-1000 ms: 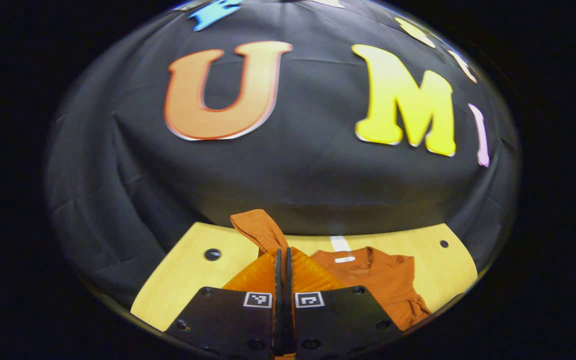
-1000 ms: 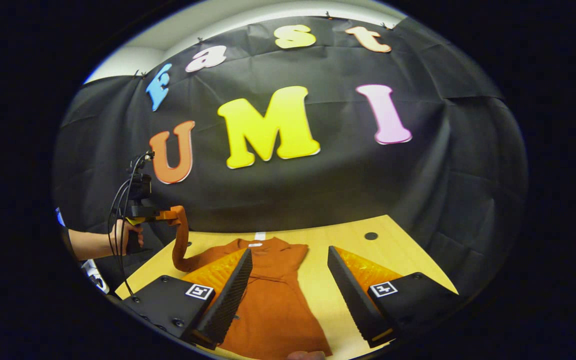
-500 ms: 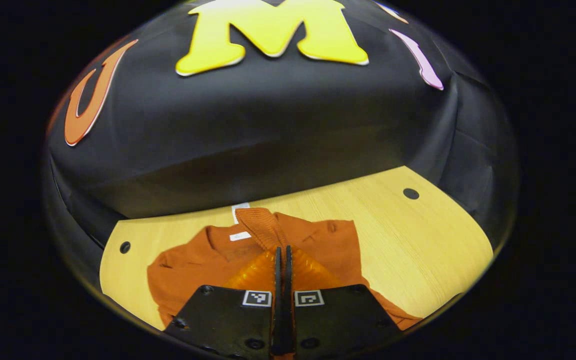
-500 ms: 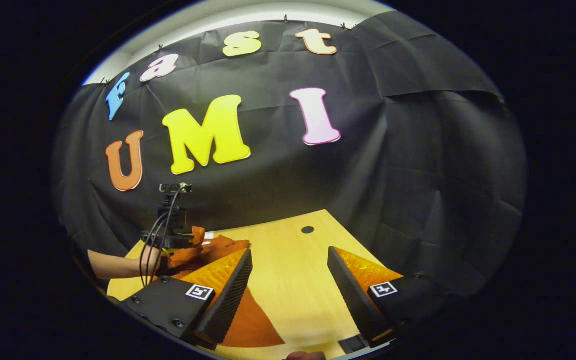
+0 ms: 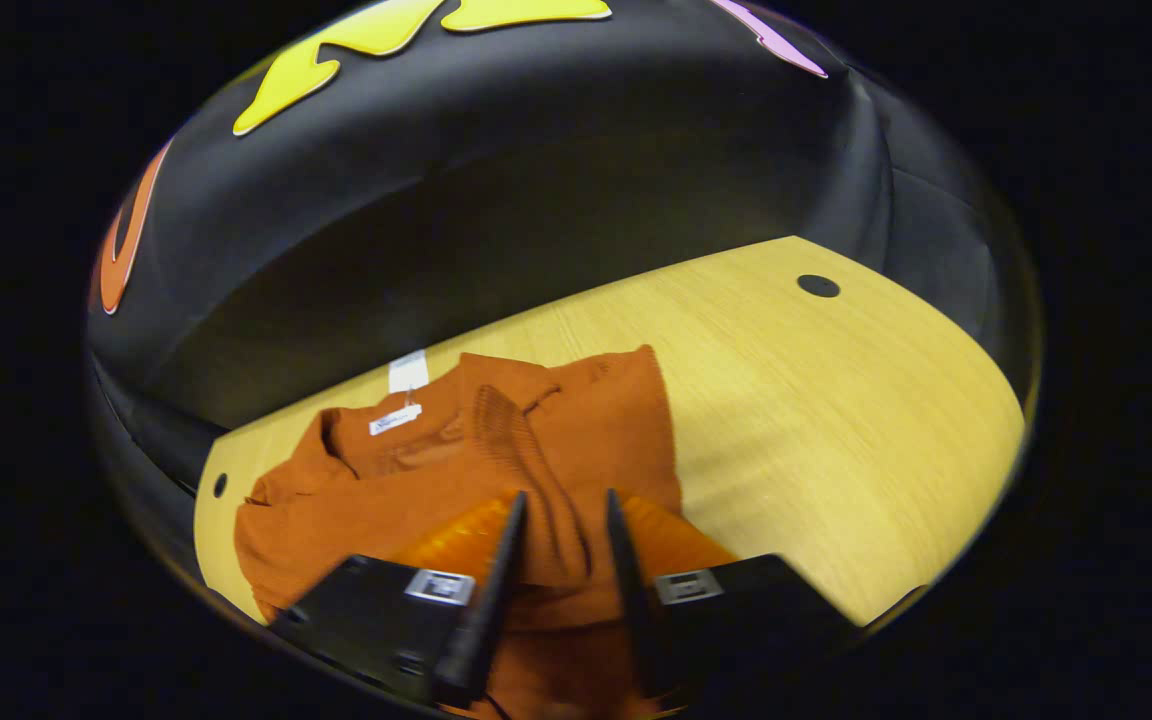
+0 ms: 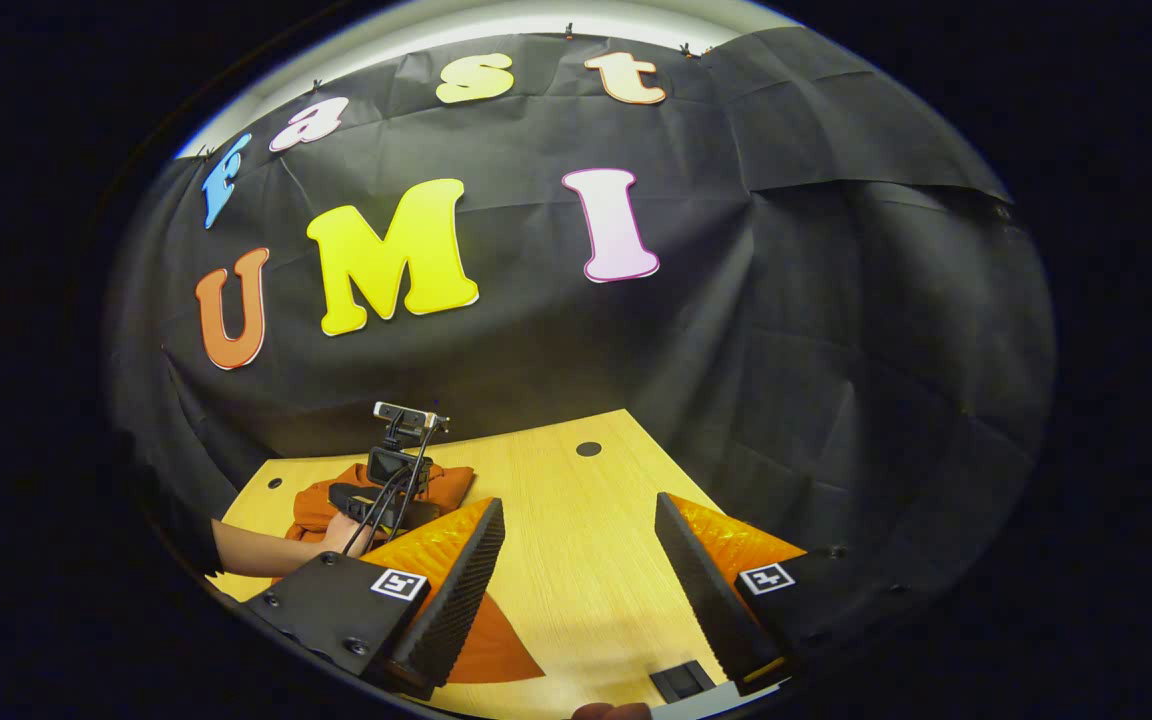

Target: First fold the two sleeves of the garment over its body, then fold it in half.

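Lying on the wooden table [image 5: 836,420], the rust-orange garment [image 5: 356,490] takes up the left part of the left gripper view, collar and white neck label toward the black cloth wall. One sleeve [image 5: 521,470] is laid across the garment's body, its ribbed cuff near the collar, and it runs down between the fingers of the left gripper [image 5: 561,570]. Those fingers stand a small way apart, one on either side of the sleeve, with a narrow gap showing between each and the fabric, so they do not press on it. To the right of the garment the tabletop runs on to a dark round hole [image 5: 818,286] near the far edge.

In the right gripper view, the left gripper [image 6: 376,500] sits at the far left over the bunched garment [image 6: 321,505], held by a hand [image 6: 341,535]. A flat corner of the garment reaches down beside the right gripper's near finger. The right gripper [image 6: 576,590] hovers over the table to the right of the garment, its fingers spread wide and holding nothing
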`<action>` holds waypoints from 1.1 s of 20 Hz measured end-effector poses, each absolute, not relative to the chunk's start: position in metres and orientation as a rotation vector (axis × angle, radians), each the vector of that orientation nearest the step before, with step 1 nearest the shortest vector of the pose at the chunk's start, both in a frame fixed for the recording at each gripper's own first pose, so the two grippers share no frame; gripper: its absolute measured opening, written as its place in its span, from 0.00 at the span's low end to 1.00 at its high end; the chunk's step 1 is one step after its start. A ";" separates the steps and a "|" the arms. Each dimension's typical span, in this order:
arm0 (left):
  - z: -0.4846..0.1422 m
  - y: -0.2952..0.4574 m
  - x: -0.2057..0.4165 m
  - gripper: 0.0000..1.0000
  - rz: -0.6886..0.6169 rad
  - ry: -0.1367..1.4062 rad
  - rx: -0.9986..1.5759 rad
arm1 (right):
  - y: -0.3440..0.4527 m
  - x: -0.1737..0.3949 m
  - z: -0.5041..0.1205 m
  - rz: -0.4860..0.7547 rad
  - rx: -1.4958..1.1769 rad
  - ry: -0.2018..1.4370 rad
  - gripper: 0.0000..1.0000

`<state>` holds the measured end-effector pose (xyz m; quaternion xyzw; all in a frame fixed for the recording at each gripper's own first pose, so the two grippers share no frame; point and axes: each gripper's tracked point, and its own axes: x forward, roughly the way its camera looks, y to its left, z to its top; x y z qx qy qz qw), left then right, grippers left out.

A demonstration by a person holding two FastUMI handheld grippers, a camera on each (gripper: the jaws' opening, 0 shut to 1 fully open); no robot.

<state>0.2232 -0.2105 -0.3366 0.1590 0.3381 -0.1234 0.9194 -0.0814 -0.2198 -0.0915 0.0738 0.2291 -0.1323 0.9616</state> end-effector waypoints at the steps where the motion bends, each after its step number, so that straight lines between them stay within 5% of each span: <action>1: -0.327 -0.208 0.224 0.94 -0.248 0.667 0.305 | -0.214 -0.076 -0.092 -0.251 0.147 0.464 0.97; 7: -0.240 -0.164 0.193 0.99 -0.261 0.487 0.060 | -0.157 -0.037 -0.099 -0.094 0.093 0.444 0.97; 14: -0.137 -0.006 0.083 0.99 -0.104 0.330 0.026 | -0.090 -0.022 -0.117 0.093 0.079 0.448 0.98; 22: -0.124 0.077 -0.024 0.98 -0.022 0.311 0.001 | -0.066 -0.057 -0.138 0.158 0.069 0.507 0.98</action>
